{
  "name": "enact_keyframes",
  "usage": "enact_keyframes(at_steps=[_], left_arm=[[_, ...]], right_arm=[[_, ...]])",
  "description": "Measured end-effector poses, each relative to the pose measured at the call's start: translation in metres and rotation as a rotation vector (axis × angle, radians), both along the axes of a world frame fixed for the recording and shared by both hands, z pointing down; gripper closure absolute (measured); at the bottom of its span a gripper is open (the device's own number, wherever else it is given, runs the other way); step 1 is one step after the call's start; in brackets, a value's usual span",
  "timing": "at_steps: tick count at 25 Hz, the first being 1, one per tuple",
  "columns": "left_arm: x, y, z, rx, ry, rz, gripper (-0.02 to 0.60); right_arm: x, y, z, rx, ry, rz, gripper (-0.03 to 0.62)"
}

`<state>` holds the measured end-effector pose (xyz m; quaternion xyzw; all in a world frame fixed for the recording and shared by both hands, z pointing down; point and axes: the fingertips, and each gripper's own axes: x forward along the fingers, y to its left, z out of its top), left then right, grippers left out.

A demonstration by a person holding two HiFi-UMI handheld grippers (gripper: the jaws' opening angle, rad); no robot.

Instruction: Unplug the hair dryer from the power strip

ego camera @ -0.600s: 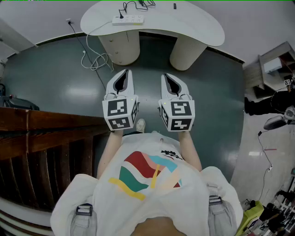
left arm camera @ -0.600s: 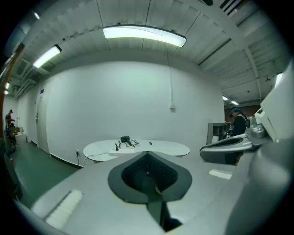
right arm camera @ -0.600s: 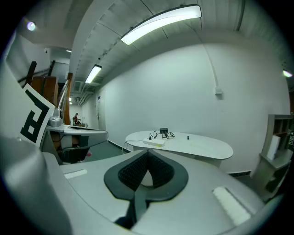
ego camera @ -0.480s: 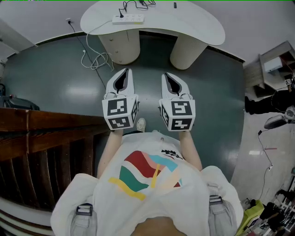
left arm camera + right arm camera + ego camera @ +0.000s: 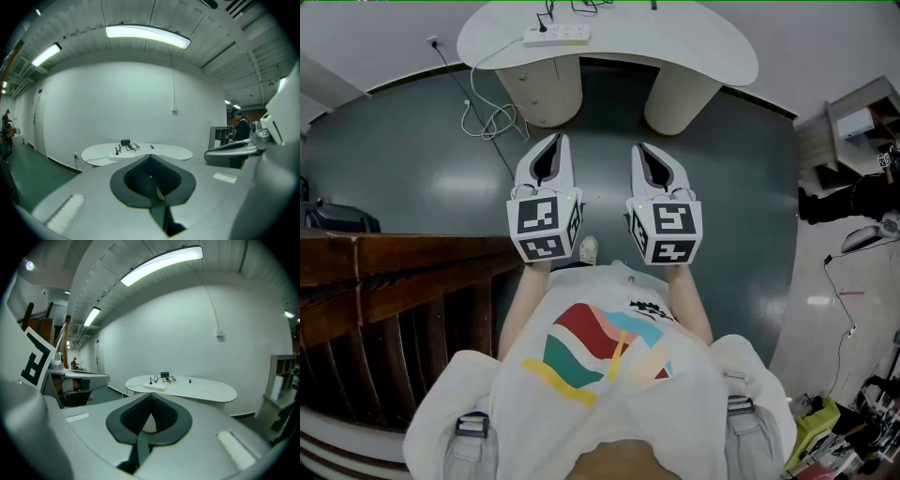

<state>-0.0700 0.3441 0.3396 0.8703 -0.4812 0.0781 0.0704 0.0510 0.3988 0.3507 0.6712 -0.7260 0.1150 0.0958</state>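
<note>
Nearest, out in front of the chest: left tongs and right tongs, side by side and just apart, aimed at the far wall and dipped a little. Both pressed fully shut, ribbed pads together, nothing gripped in either. Beneath them only dark floor; to the near left, a wooden rail.

Farther off, well apart from the tongs: a white curved bench on two round pillars. On its left part, the power strip, white, long and flat. Off the left edge, its white cord, looping on the floor and running to a wall outlet. Toward the strip's left end, one black plug, standing upright. From there, a thin black cable snaking back to a small dark lump at the bench's far edge, presumably the hair dryer; too small to tell its shape.

Judged from here: plug small, hard and stiff, probably smooth, held only by socket friction. Best gripped low on the plug body, across its sides, then drawn straight up. Not by the cable: soft, easily strained. Strip probably light, likely to lift or skid with the pull, so worth pinning at its free right end with the other tongs. First, though: closing the distance and opening both tongs.
</note>
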Motion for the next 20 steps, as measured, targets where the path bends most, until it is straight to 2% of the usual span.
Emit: enact_keyframes(at_steps=[4, 11, 16, 20], left_arm=[[-0.002, -0.01, 0.002, -0.003, 0.006, 0.012, 0.583], [-0.011, -0.029, -0.009, 0.029, 0.027, 0.025, 0.583], [-0.021, -0.047, -0.004, 0.022, 0.034, 0.044, 0.583], [-0.019, -0.07, -0.002, 0.019, 0.038, 0.038, 0.583]], right_arm=[[-0.002, -0.006, -0.001, 0.015, -0.044, 0.006, 0.582], [-0.009, -0.016, 0.001, 0.003, -0.024, 0.018, 0.582], [-0.019, -0.022, 0.008, -0.014, -0.014, 0.04, 0.582], [-0.012, -0.033, 0.008, -0.019, -0.003, 0.063, 0.582]])
